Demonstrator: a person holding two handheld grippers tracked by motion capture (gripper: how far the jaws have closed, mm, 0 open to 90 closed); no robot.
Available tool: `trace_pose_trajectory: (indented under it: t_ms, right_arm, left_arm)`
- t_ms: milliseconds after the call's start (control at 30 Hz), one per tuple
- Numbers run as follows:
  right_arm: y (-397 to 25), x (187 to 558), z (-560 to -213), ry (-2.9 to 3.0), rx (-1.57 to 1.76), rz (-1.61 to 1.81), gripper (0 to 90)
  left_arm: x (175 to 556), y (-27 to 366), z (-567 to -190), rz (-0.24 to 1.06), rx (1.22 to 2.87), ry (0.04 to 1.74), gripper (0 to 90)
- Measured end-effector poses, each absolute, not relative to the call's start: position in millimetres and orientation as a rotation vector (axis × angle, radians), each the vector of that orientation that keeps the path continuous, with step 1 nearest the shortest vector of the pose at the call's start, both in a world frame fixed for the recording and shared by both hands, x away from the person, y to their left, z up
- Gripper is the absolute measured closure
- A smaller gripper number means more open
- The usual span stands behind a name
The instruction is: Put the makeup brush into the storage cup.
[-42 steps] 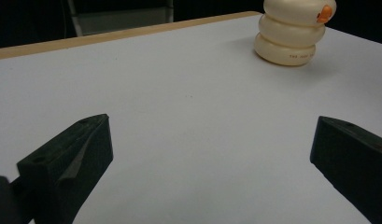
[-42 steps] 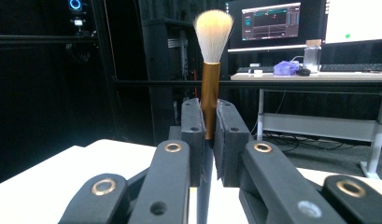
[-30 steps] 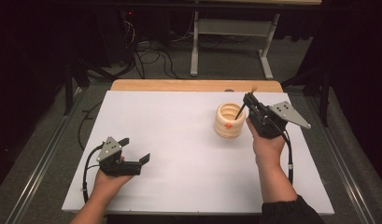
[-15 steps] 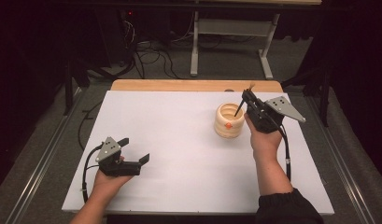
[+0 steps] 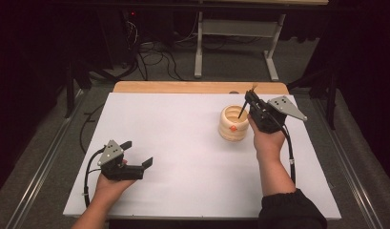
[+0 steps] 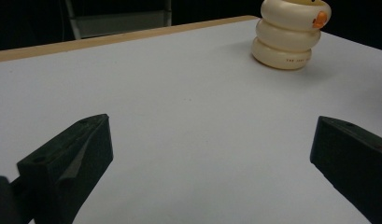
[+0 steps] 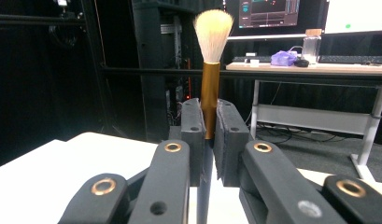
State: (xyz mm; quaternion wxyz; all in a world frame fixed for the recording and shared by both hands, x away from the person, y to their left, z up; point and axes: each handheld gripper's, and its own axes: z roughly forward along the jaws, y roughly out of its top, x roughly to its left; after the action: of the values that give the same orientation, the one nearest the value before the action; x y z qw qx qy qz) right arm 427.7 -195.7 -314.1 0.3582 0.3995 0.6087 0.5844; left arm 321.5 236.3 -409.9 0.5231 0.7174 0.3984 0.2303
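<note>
Two hand-held grippers show from the high view, well apart on the white worktop [image 5: 183, 143]. The right hand-held gripper [image 5: 251, 100] sits just right of the cream holder [image 5: 233, 123], a stack of three rounded rings with a small orange mark on its near side. It clamps a brush [image 5: 243, 108] whose dark handle slants down into the holder's open top; how deep the tip goes is hidden by the rim, and the bristle end behind the gripper is too small to make out. The left hand-held gripper [image 5: 138, 153] rests far to the holder's left and nearer the person, jaws spread and holding nothing.

From the left gripper view, both black jaws stand wide apart over bare worktop [image 6: 179, 116], with each jaw cut off by the lower edge. The holder [image 6: 289, 35] stands beyond them to the upper right, its top clipped by the frame, so its inside cannot be seen. Tiny lettering on its bottom ring is unreadable.

From the right gripper view, the jaws press shut on the brush [image 7: 210, 79] just below its golden-brown ferrule, with a pale, fluffy tuft fanning out above. The dark handle drops between the jaws and out of the frame, so its lower end and the holder beneath are hidden.
</note>
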Motion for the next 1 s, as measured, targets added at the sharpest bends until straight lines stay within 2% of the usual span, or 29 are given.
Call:
trace_pose_trajectory:
  t_ms: [1000]
  right_arm:
    - [-196.1,438.7,-341.3,1.652,1.093,1.443,85.8]
  left_arm:
    - [319.3,234.6,-408.6,0.532,1.7,0.942,0.0]
